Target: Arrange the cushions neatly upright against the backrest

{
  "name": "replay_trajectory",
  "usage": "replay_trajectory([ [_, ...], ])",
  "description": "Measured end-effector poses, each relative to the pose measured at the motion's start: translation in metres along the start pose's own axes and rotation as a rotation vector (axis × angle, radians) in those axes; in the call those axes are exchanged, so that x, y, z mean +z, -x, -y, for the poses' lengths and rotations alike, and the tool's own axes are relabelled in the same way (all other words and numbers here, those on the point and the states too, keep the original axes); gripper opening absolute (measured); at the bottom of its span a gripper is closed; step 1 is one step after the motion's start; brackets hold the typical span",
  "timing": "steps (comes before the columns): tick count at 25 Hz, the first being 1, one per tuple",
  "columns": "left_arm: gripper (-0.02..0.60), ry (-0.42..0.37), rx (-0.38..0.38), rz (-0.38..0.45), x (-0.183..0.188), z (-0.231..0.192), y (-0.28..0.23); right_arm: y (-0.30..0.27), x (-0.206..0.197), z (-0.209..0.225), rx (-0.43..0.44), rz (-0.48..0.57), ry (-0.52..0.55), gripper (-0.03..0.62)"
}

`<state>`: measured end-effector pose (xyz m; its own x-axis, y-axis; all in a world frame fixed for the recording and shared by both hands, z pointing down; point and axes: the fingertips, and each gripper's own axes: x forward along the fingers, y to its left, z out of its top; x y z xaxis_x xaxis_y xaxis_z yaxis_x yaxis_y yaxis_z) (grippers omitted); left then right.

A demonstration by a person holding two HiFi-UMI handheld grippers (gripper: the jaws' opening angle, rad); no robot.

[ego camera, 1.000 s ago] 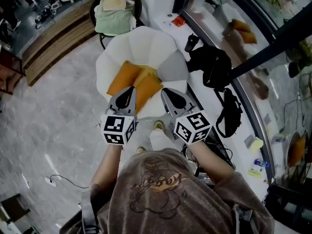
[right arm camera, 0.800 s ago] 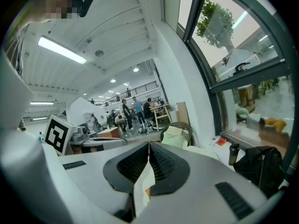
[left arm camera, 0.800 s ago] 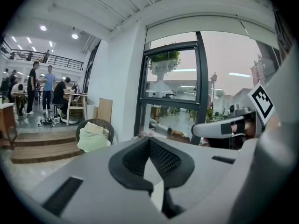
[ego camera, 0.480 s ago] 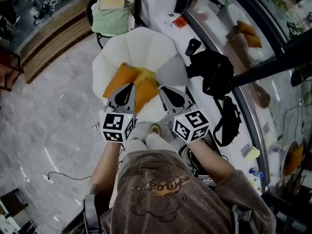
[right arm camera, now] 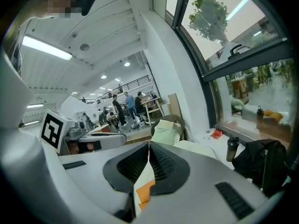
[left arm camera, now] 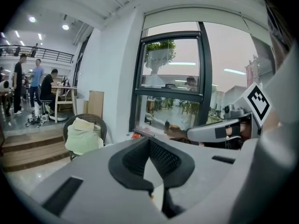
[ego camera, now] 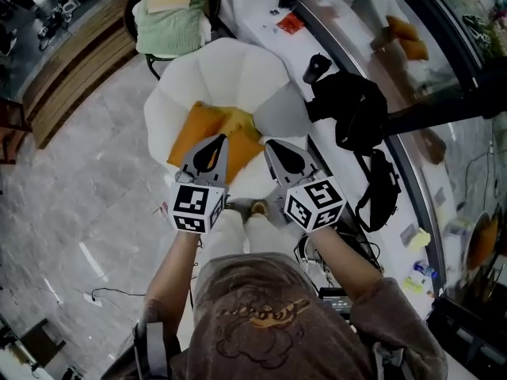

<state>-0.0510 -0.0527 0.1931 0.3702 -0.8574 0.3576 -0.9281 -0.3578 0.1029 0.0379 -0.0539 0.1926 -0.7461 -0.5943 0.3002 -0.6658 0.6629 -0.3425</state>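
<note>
Grey marble floor [ego camera: 87, 212] spreads to the left, and a white window ledge [ego camera: 265, 34] runs along the right, with a black bag [ego camera: 348, 113] and a dark bottle [ego camera: 317, 67] on it. Between them stands the white shell-backed armchair [ego camera: 238, 70]. Beyond it, at the far left, we see a wicker chair [ego camera: 136, 6] piled with pale green cushions.

On the armchair's seat, the orange cushions [ego camera: 198, 125] overlap each other left of centre, with their far edges close to the backrest. We cannot tell from above whether they lie flat or lean. A grey cushion [ego camera: 281, 109] sits just beside them at the seat's right side.

We hold the left gripper [ego camera: 218, 141] over the near part of the orange cushions, with its jaws pressed together and nothing between them. The right gripper [ego camera: 271, 145] is beside it, over the near right of the seat, and its jaws are likewise pressed together and empty. In the right gripper view, a strip of orange cushion shows below the closed tips. We cannot tell whether either gripper touches a cushion.
</note>
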Motion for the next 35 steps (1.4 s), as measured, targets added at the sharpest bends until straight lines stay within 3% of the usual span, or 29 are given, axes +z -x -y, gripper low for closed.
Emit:
replay_trajectory([
  [8,0.005,0.003,-0.040,-0.049,-0.030,-0.039,-0.038,-0.045,-0.024,0.030,-0.069,0.002,-0.055,0.021],
  [14,0.005,0.021,-0.037,-0.083,-0.068,-0.063,-0.062,-0.075,-0.059,0.045,-0.073,-0.021,-0.028,0.021],
  [35,0.005,0.052,-0.127,-0.286,-0.274,-0.074,-0.121,-0.135,-0.255,0.095,-0.151,-0.167,-0.145,0.021],
])
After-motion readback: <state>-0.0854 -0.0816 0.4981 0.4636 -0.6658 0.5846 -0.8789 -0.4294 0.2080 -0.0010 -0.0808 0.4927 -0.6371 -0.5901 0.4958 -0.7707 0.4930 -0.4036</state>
